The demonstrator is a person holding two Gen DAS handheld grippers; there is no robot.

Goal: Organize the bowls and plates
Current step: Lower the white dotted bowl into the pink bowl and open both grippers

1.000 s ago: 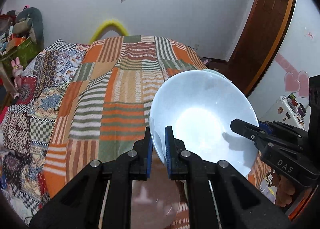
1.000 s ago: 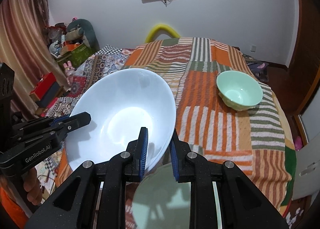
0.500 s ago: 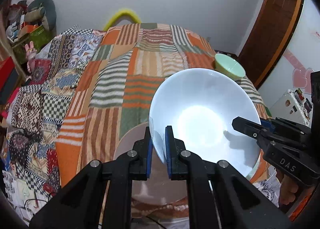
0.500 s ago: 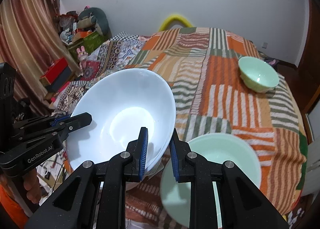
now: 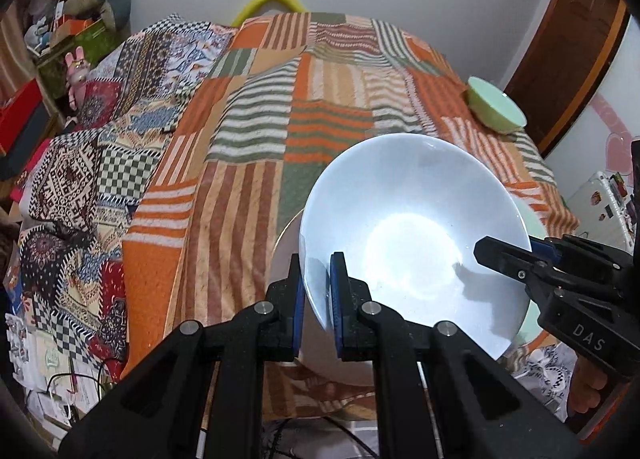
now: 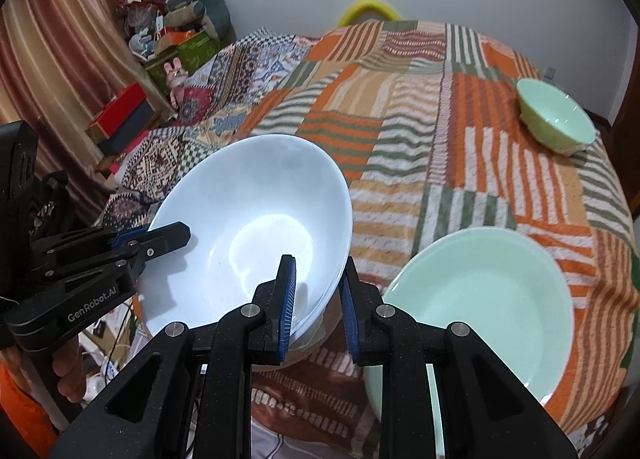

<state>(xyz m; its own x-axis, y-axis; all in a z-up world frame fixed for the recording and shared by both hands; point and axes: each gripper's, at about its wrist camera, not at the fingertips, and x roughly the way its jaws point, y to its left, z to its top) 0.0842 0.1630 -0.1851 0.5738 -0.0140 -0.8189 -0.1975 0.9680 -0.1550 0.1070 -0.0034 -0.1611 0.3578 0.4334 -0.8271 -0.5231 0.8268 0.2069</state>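
A large white bowl [image 5: 412, 243] is held tilted above the near edge of the bed by both grippers. My left gripper [image 5: 316, 299] is shut on its left rim. My right gripper [image 6: 316, 295] is shut on its right rim; it also shows in the left wrist view [image 5: 516, 255]. The bowl also shows in the right wrist view [image 6: 248, 231]. A pale green plate [image 6: 480, 299] lies on the blanket to the right of the bowl. A small green bowl [image 6: 554, 121] stands upright at the far right of the bed. A pinkish plate [image 5: 286, 255] lies partly hidden under the white bowl.
The bed carries a striped orange and green patchwork blanket [image 5: 320, 107]. Clutter, boxes and a toy rabbit [image 5: 78, 71] stand along the left wall. A brown door [image 5: 572, 43] is at the far right. Cables lie on the floor below the bed's near edge.
Both grippers have pulled back and up with the white bowl. The green plate under it has come into full view at the right, and more of the bed now shows.
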